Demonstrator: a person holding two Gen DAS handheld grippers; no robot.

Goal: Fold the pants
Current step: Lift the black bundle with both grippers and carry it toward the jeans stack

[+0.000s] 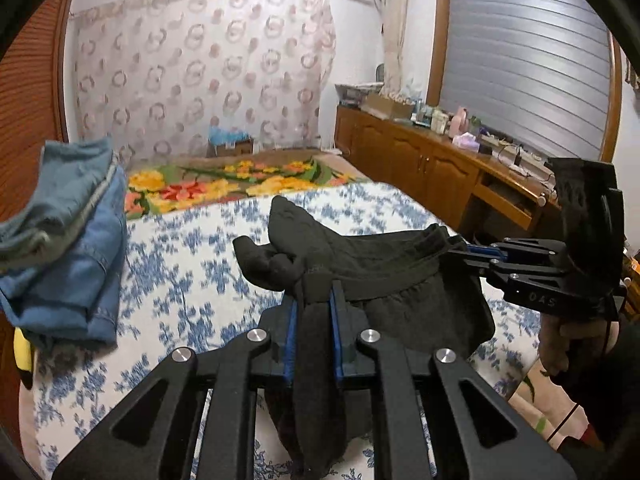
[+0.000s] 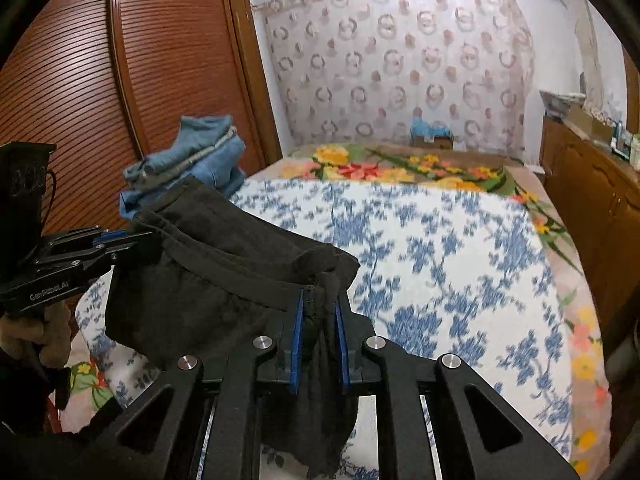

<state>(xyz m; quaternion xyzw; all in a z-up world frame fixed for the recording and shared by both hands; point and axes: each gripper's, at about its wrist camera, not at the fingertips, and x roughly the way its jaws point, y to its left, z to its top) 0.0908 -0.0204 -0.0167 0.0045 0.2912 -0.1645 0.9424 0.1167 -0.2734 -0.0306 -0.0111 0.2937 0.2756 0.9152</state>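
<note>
Left wrist view: the left gripper (image 1: pixel 314 300) is clamping a bunched end of the black pants (image 1: pixel 400 280), which are hanging above the blue-floral bedspread (image 1: pixel 192 248). The waistband is running rightward to the right gripper (image 1: pixel 466 249), also pinching it. Folded denim (image 1: pixel 72 256) is lying at left.

Right wrist view: the right gripper (image 2: pixel 320 308) is gripping the pants (image 2: pixel 208 280); the waistband is stretching leftward to the left gripper (image 2: pixel 124 239).

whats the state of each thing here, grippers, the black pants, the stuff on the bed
left gripper: shut on the pants' waistband
right gripper: shut on the waistband's other end
black fabric pants: held up between both grippers, hanging bunched above the bed
blue denim clothes pile: folded, stacked on the bed's left side
blue floral bedsheet: spread flat
</note>
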